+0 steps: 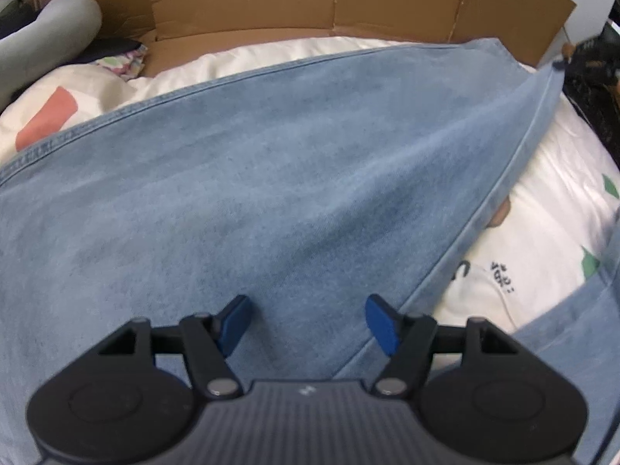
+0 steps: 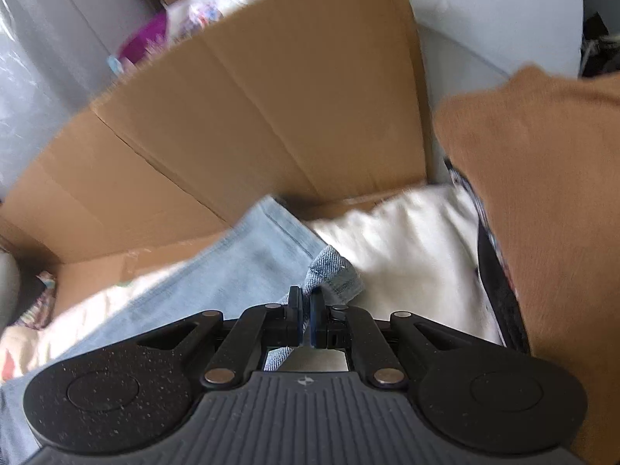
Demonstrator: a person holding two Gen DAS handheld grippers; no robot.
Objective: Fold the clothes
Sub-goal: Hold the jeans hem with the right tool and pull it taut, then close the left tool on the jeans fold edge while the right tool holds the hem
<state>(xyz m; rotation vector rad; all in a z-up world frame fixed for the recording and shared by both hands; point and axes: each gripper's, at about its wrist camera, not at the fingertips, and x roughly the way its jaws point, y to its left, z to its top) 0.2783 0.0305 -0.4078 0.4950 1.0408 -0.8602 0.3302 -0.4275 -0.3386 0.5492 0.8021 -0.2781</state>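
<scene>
The right gripper (image 2: 306, 319) is clamped on a hem corner of the jeans (image 2: 248, 255), lifting that edge off the white bedding (image 2: 410, 240), with the cardboard box (image 2: 252, 116) just behind and a brown sleeve (image 2: 542, 193) at the right. The left gripper (image 1: 308, 321) stands wide, holding nothing, its 2 blue pads (image 1: 378, 323) poised over the denim panel (image 1: 271, 162) spread across the bedding (image 1: 550, 201). To fold well, it should probably pinch the near seam edge, take 1 layer only, and keep both corners level so the cloth lands square.
</scene>
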